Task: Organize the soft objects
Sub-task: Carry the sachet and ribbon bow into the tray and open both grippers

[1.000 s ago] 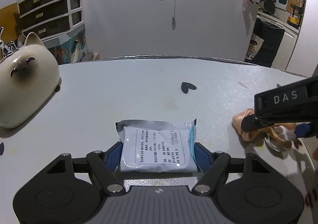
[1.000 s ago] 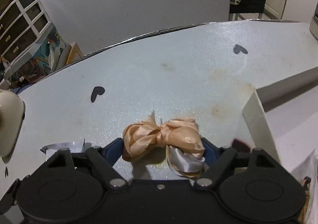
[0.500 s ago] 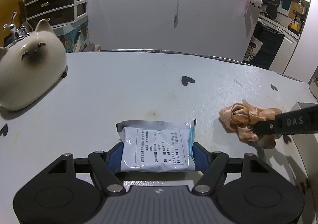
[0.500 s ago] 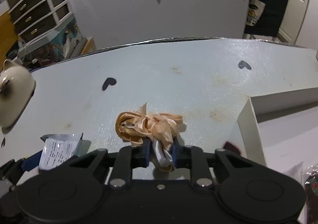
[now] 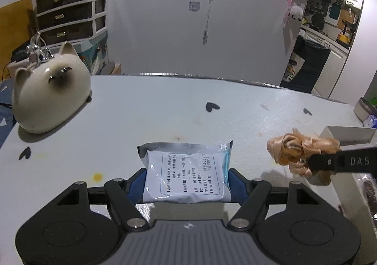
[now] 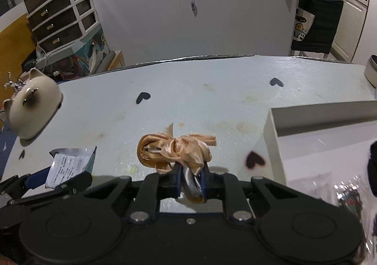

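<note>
My left gripper is shut on a white and silver soft packet with printed text, held above the white table. It also shows in the right wrist view. My right gripper is shut on a peach satin ribbon bundle and holds it above the table, left of a white box. In the left wrist view the ribbon bundle hangs at the right, by the box's corner.
A ceramic cat figure stands at the table's left. Black heart stickers dot the table. The white box holds clear wrapped items. A grey container sits at the far right edge. Drawers stand beyond the table.
My right gripper closed on the ribbon bundle and lifted it off the table toward the box. My left gripper has risen with the packet in it.
</note>
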Motion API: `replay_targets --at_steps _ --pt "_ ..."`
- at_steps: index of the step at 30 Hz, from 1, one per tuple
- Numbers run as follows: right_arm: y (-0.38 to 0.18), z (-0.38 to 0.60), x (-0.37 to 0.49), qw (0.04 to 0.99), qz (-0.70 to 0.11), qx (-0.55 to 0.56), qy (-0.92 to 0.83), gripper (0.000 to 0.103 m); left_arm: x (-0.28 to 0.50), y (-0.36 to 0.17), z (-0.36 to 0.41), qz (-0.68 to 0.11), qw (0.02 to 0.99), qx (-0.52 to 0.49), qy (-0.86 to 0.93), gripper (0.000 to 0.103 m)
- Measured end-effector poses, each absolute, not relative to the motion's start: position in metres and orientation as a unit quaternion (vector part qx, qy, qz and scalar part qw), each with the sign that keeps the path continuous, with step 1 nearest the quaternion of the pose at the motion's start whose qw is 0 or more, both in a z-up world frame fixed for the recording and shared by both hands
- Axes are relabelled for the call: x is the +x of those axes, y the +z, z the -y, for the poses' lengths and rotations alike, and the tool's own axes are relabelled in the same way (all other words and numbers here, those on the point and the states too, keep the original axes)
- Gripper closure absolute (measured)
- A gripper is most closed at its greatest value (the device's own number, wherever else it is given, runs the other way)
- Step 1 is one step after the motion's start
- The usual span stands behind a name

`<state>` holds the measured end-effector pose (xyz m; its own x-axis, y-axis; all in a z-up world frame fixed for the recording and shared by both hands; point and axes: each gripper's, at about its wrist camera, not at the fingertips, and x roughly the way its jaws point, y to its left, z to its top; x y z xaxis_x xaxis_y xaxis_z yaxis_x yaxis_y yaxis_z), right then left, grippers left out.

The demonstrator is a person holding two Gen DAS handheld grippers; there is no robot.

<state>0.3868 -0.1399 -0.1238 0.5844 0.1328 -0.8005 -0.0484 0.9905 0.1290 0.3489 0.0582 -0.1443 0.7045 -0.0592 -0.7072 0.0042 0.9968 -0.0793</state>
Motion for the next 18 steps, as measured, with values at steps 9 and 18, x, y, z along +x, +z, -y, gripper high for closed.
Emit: replay_targets --at_steps 9,18 --pt "-0.094 0.158 0.337 0.898 -0.428 0.077 0.061 0.087 0.311 -0.113 -0.045 -0.363 0.931 -0.035 -0.028 0.030" --pt "-0.069 0.194 0.291 0.909 -0.399 0.106 0.055 0.087 0.279 -0.087 -0.020 -0.345 0.937 -0.043 -0.039 0.030"
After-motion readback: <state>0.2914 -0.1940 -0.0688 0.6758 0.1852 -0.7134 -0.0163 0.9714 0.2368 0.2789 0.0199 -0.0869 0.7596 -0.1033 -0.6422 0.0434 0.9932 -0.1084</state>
